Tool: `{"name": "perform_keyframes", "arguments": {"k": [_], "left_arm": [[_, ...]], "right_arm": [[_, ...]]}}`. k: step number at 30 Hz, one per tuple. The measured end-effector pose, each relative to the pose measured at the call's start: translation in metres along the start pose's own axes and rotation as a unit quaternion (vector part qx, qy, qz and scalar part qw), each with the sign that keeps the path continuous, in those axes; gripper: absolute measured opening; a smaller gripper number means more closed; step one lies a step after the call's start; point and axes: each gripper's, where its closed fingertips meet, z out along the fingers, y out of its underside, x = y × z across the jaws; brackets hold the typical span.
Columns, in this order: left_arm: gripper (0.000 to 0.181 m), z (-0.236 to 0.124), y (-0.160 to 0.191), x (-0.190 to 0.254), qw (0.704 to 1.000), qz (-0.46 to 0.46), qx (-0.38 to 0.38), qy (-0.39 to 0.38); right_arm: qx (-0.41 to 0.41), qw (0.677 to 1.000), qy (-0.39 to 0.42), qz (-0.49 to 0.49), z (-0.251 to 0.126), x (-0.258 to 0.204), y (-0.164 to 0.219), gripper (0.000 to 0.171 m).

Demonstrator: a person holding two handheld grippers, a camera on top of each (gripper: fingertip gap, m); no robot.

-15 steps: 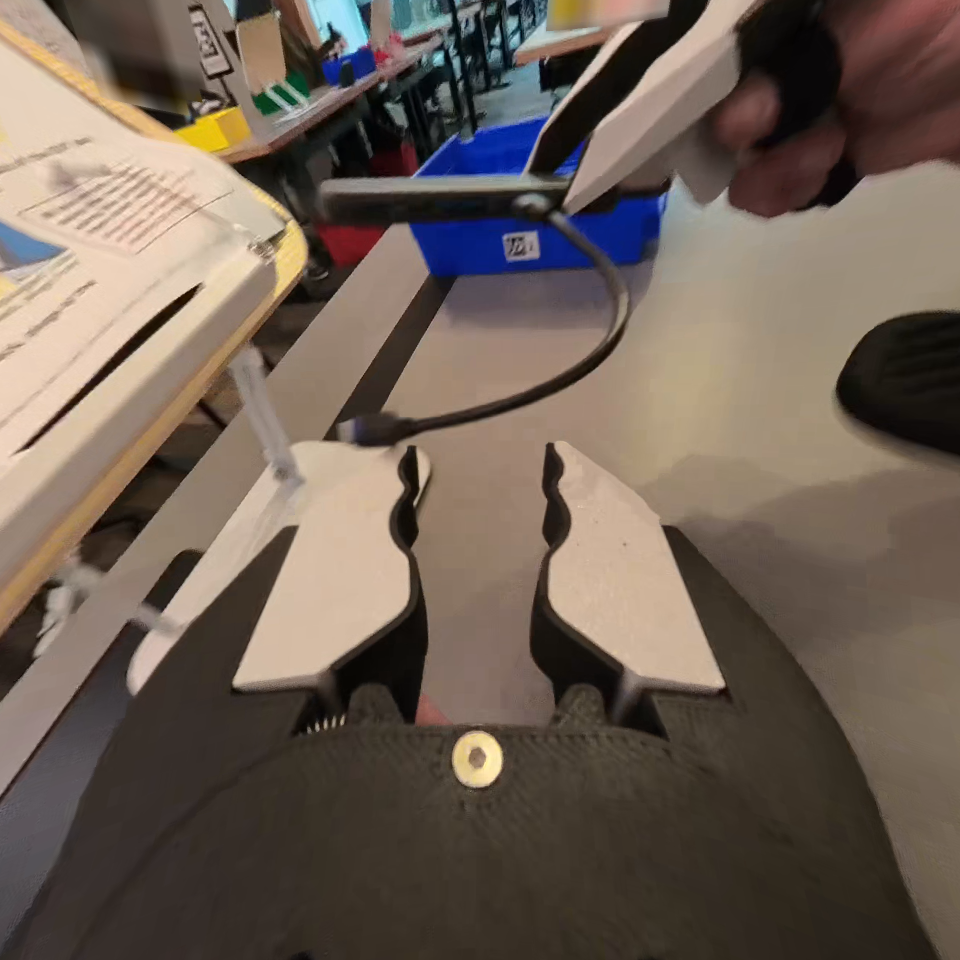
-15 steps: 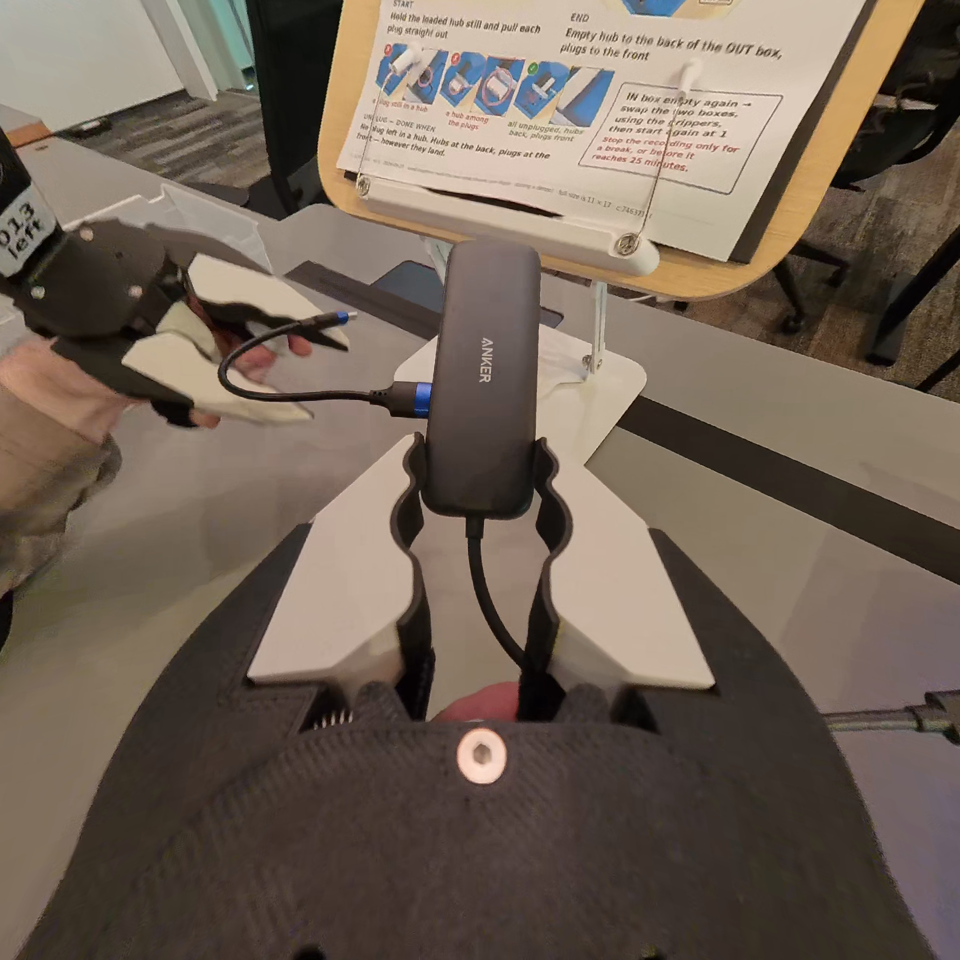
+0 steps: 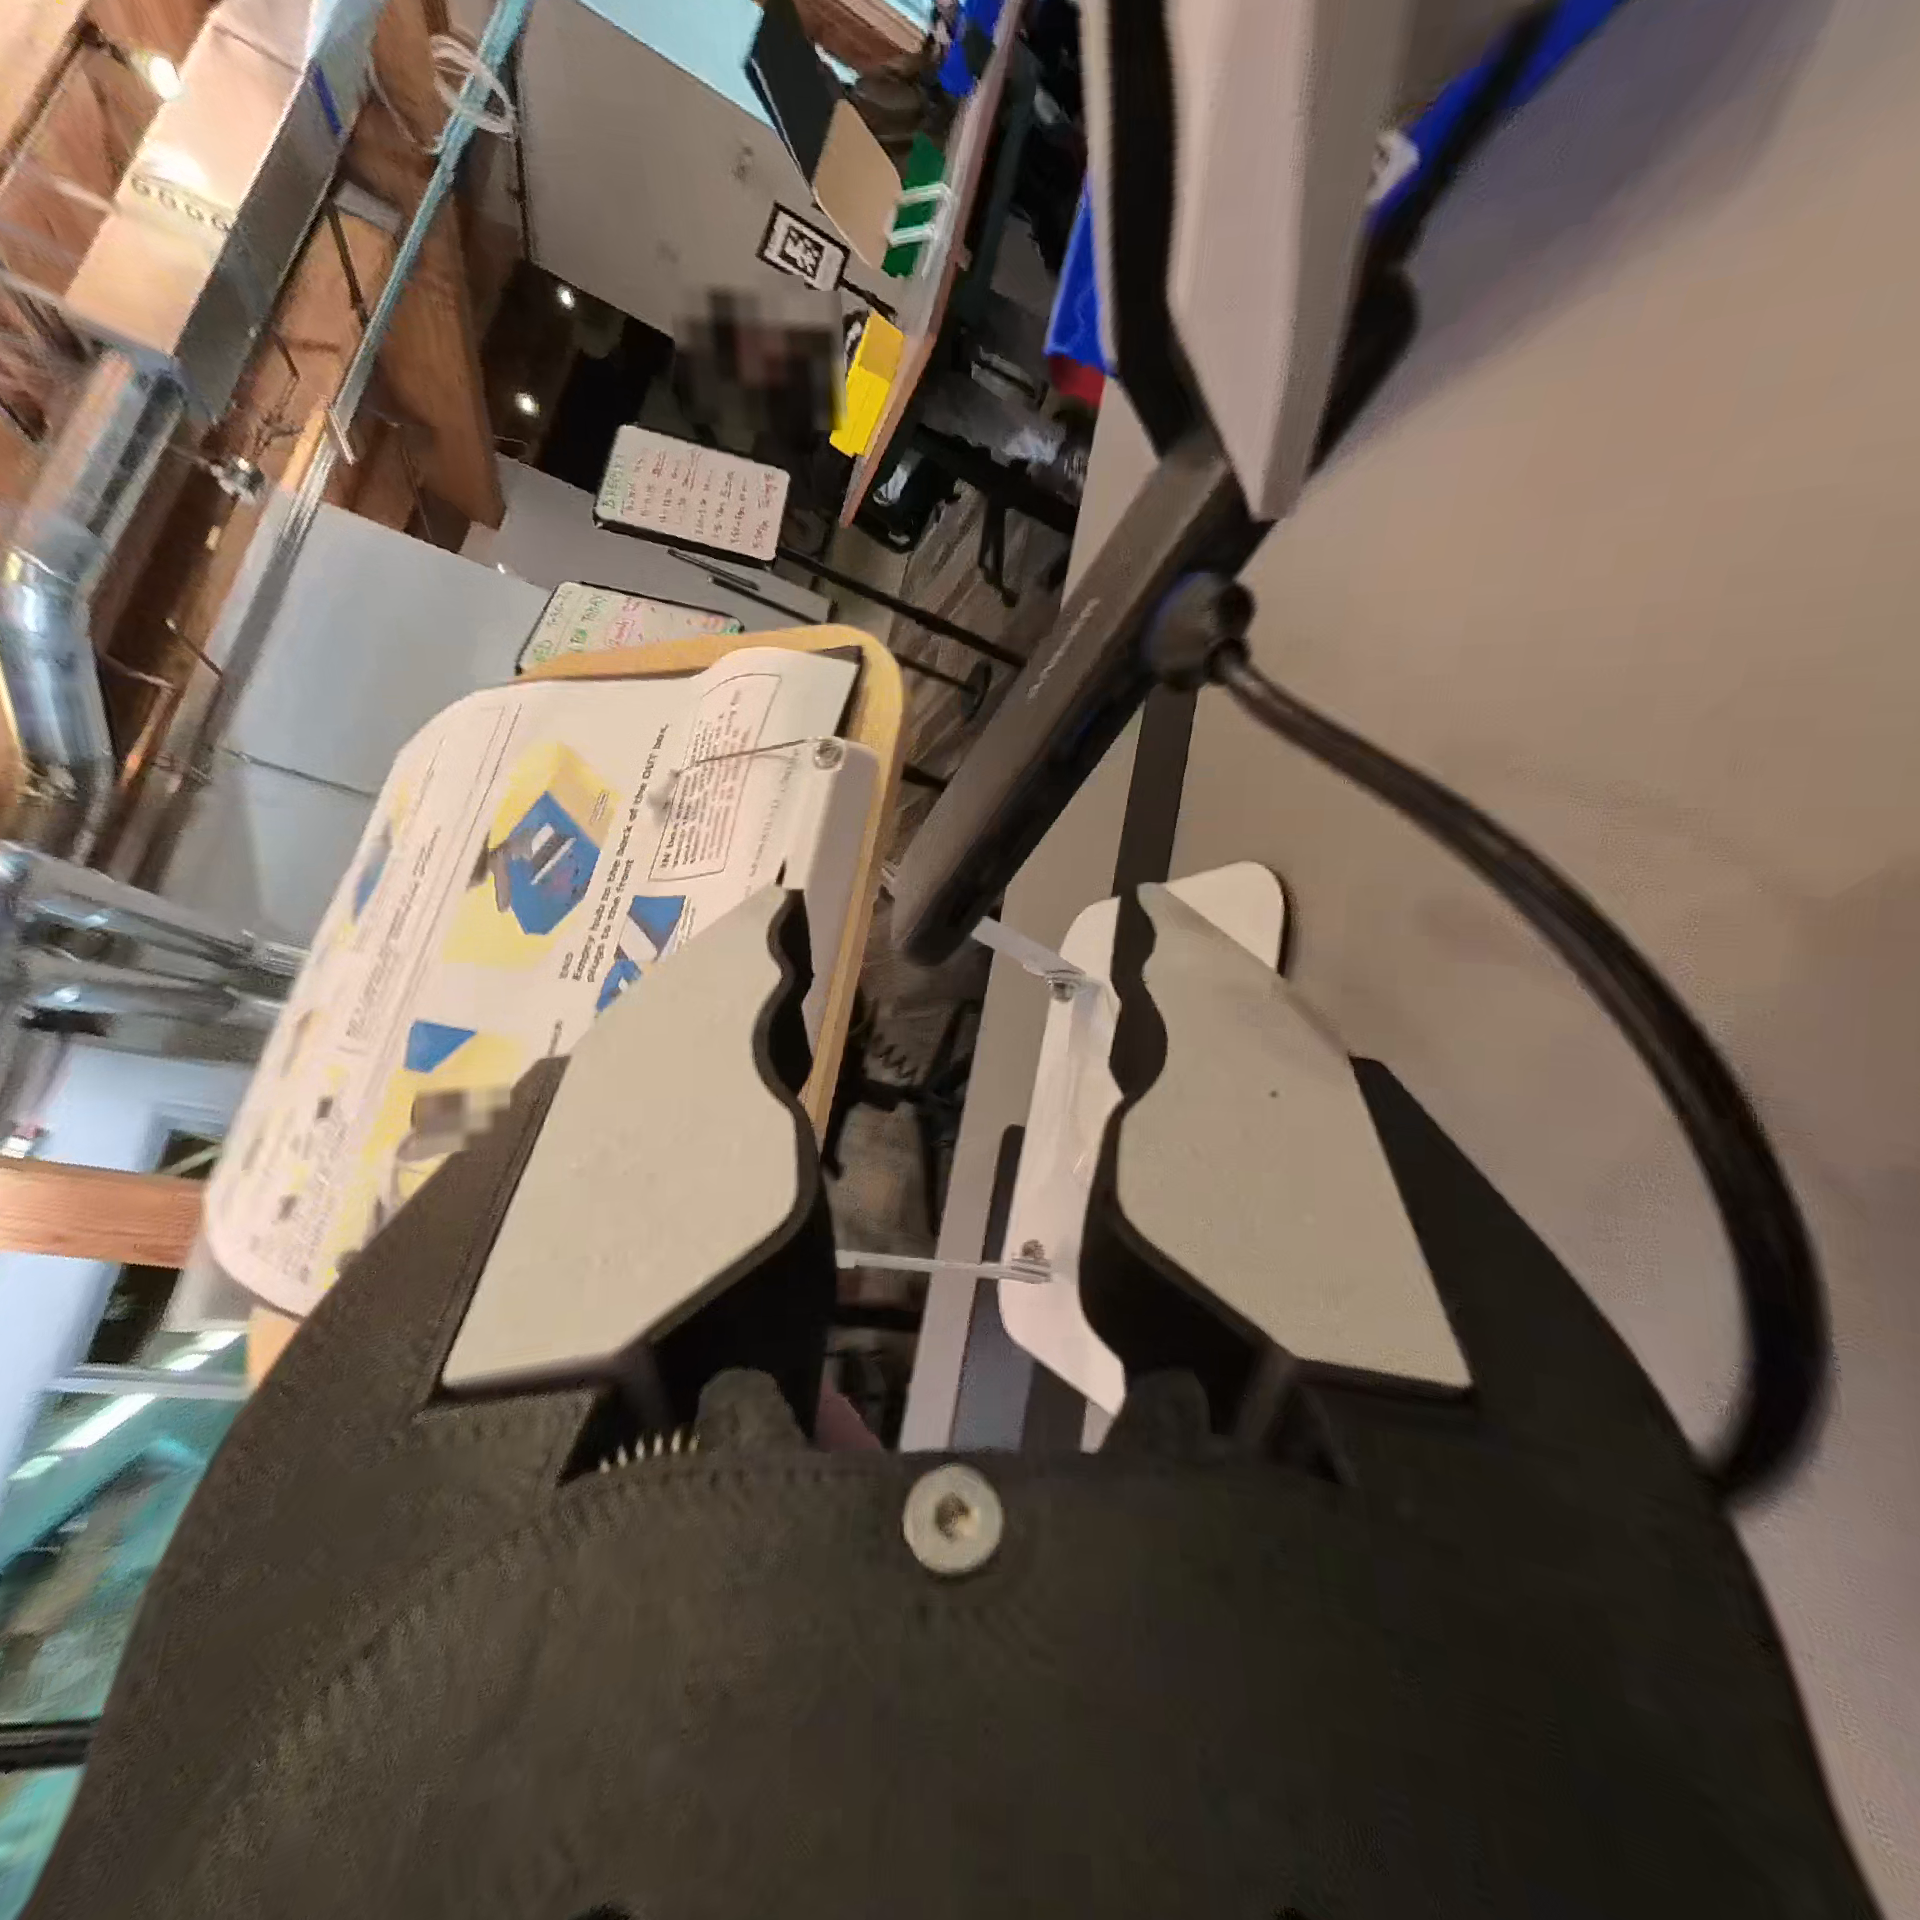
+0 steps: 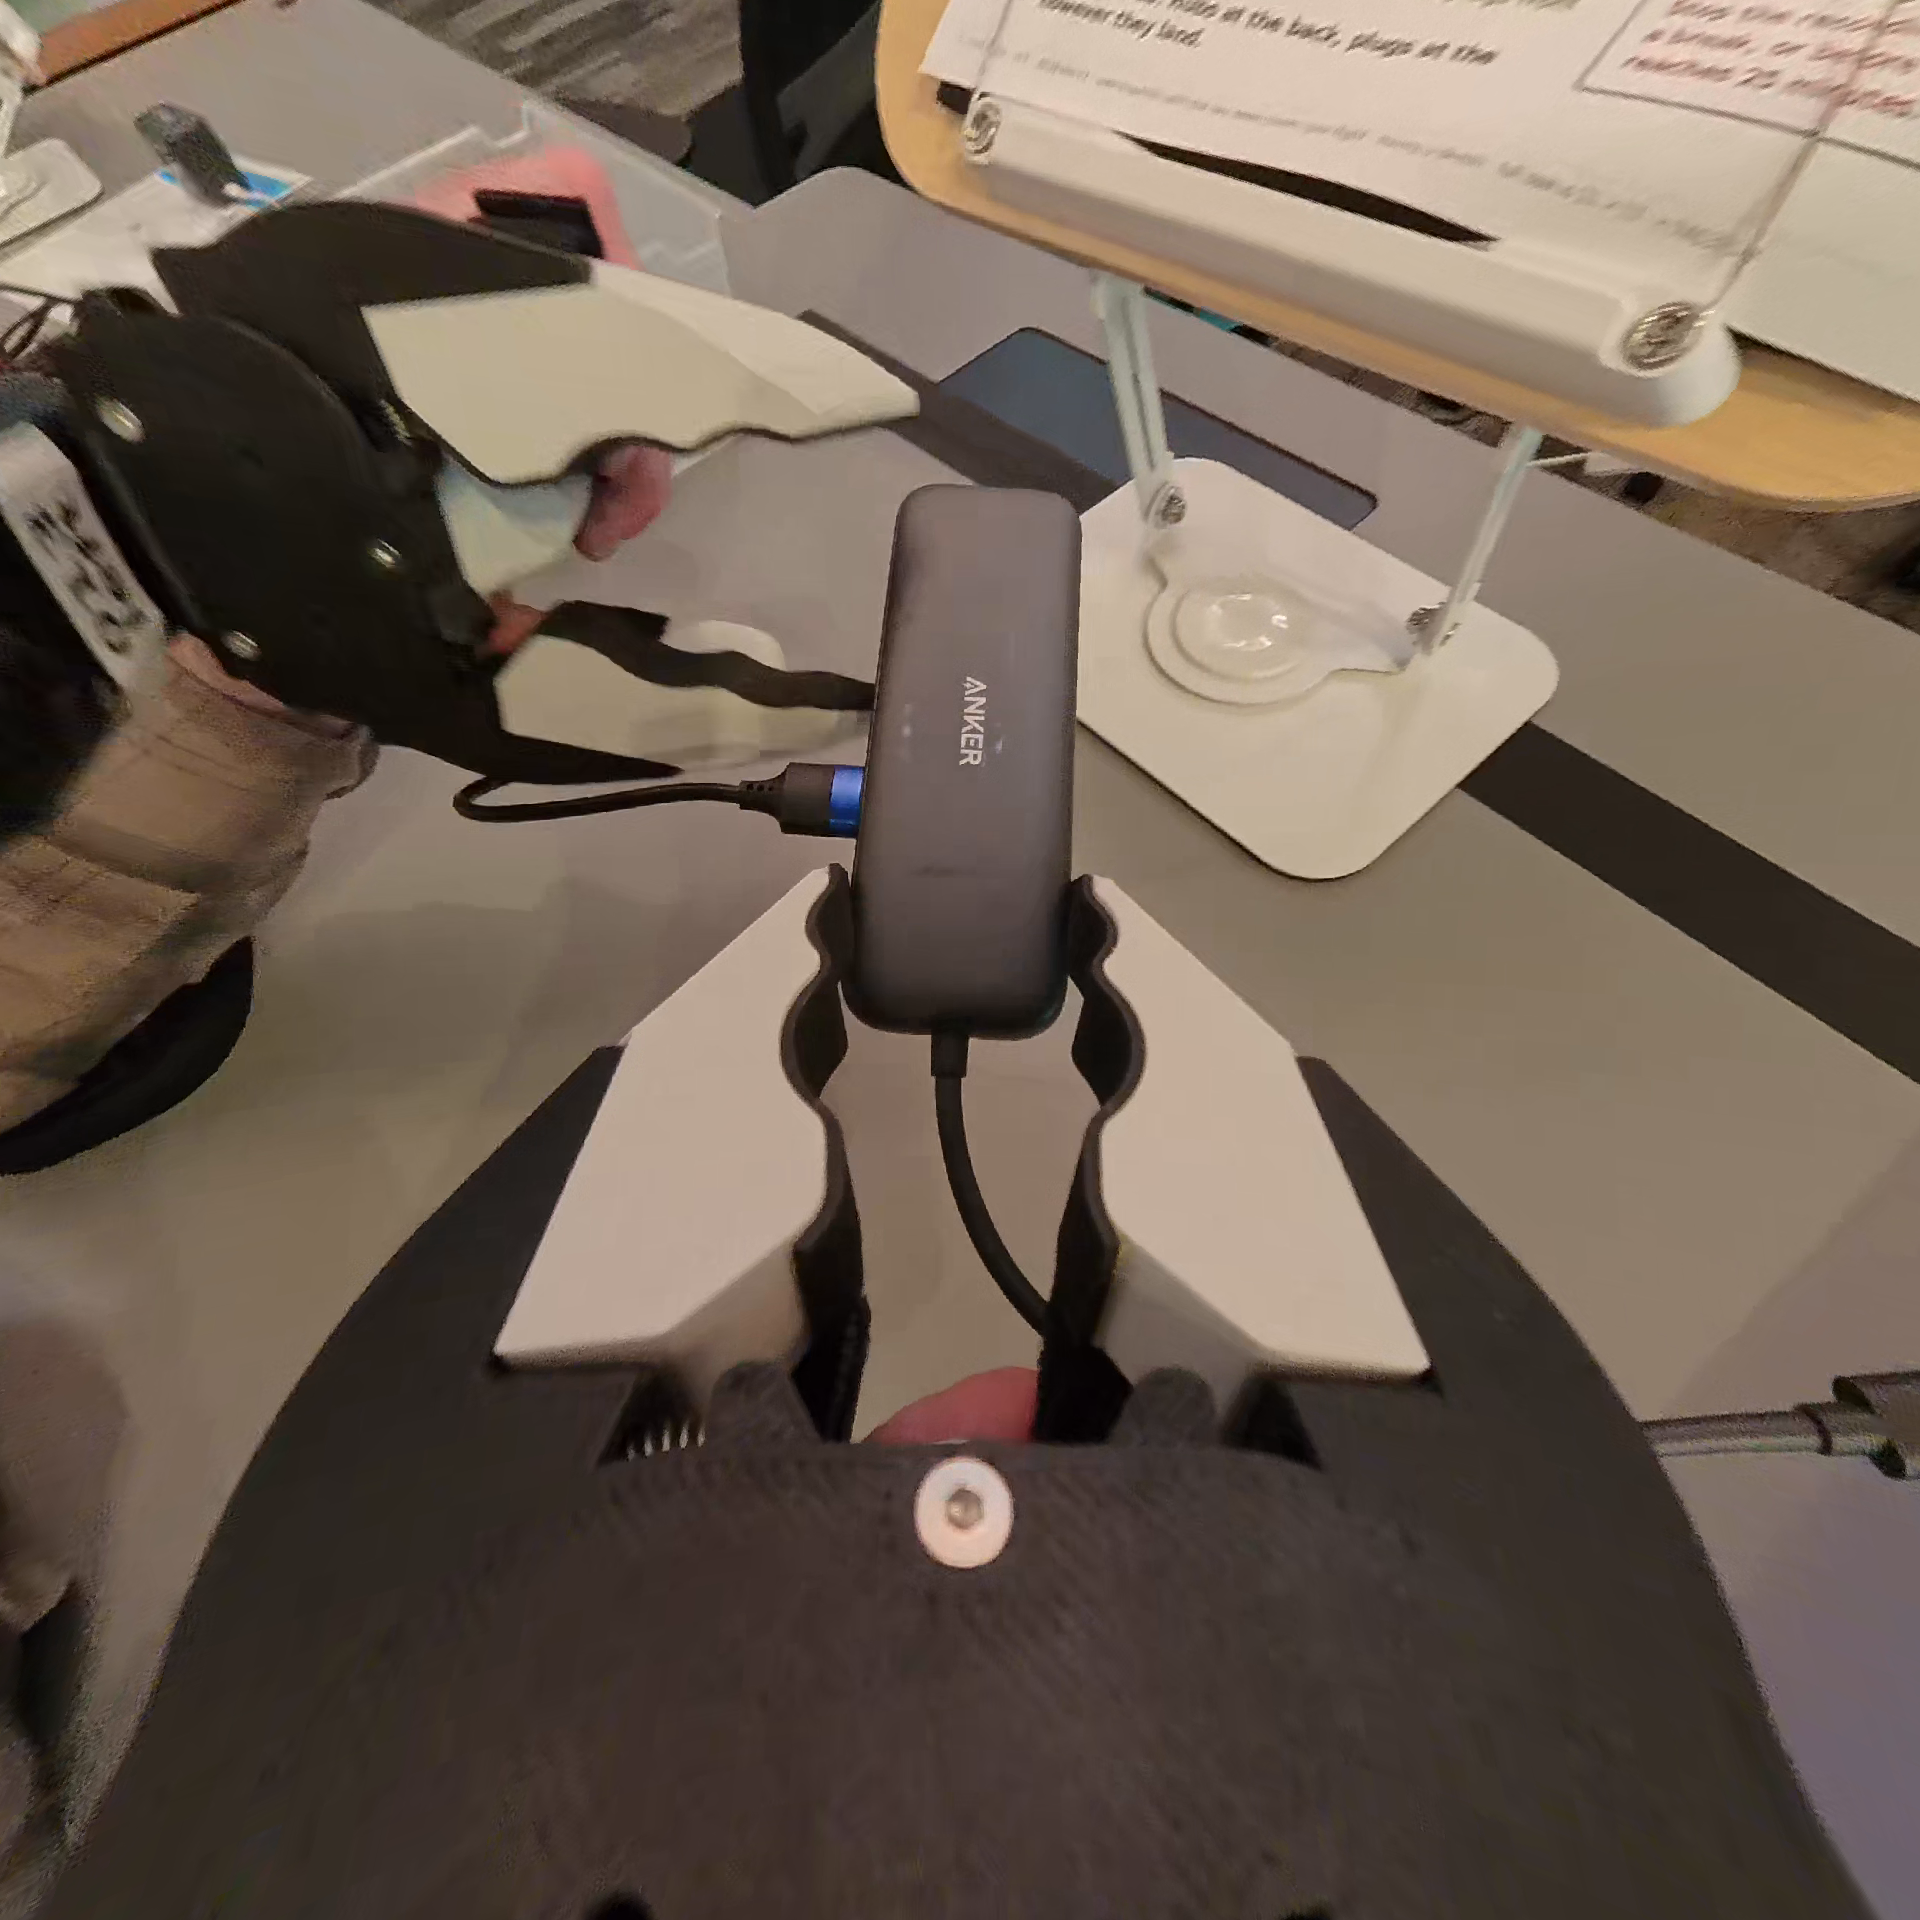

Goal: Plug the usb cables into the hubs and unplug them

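Note:
My right gripper (image 4: 961, 904) is shut on the near end of a dark grey USB hub (image 4: 971, 665) and holds it above the grey table (image 4: 1455, 1039). The hub's own lead hangs down between the fingers. A black USB cable with a blue-collared plug (image 4: 821, 800) is plugged into the hub's left side. My left gripper (image 4: 883, 551) is open and empty, rolled on its side, with its fingertips close to the hub's left side. In the left wrist view the left gripper (image 3: 966, 904) faces the hub (image 3: 1049, 707), and the cable (image 3: 1662, 1039) loops off to the right.
A wooden document stand holding an instruction sheet (image 4: 1403, 135) stands just behind the hub on a white base (image 4: 1382, 748). Another cable plug (image 4: 1860, 1423) lies at the right edge. A clear box (image 4: 582, 177) sits at the back left. A blue bin (image 3: 1070, 291) is farther off. Some 7 cm of space lies between my two pairs of fingers.
My left gripper has rolled onto its side, opened wider and come up close to the hub's left side. The right gripper has carried the hub nearer the stand's base.

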Motion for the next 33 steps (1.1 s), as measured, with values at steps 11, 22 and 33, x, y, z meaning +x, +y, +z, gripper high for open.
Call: {"name": "perform_keyframes", "arguments": {"k": [11, 22, 33], "left_arm": [[0.012, 0.017, -0.013, 0.020, 0.995, 0.083, -0.011, -0.048], [0.013, 0.008, -0.011, 0.026, 0.999, -0.016, 0.032, 0.030], [0.012, 0.000, -0.041, 0.042, 0.995, 0.006, 0.068, 0.079]], "right_arm": [[0.006, 0.999, -0.008, -0.032, -0.002, -0.013, -0.006, 0.039], [-0.032, 0.851, 0.135, -0.507, -0.030, -0.030, -0.005, 0.045], [-0.074, 0.677, 0.184, -0.709, -0.001, -0.024, -0.004, 0.015]]}}
